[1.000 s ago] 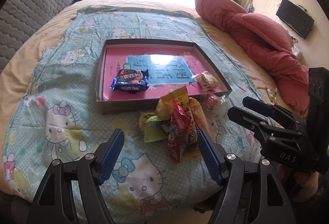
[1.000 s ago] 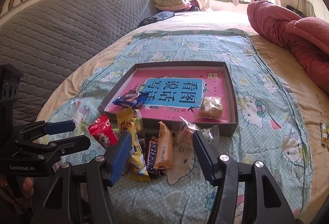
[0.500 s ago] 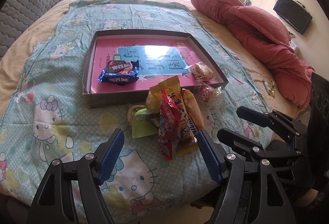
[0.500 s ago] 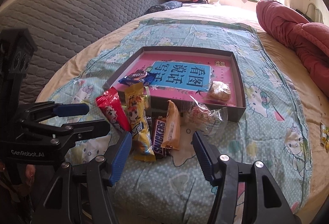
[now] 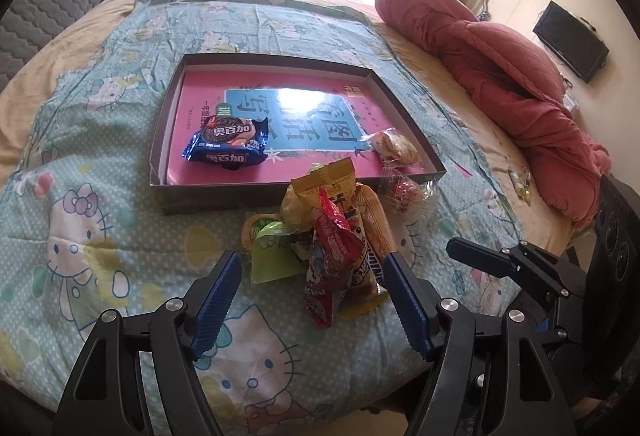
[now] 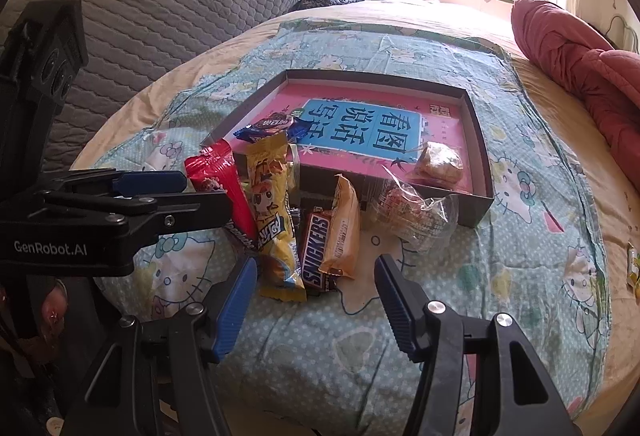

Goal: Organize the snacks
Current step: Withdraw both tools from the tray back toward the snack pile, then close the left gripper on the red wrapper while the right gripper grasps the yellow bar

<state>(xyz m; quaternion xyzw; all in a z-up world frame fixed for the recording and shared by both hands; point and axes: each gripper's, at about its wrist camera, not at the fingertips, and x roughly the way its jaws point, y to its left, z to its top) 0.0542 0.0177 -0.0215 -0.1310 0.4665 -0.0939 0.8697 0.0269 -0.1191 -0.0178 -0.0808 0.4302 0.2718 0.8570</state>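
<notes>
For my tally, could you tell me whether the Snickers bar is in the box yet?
Out: the Snickers bar lies on the bedspread before the box.

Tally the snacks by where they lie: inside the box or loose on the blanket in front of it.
Inside the box: 2 (blue cookie pack, clear-wrapped pastry)
On the blanket in front: 6 visible (red pack, yellow pack, Snickers, orange bar, clear bag, green jelly cup)
Total: 8
</notes>
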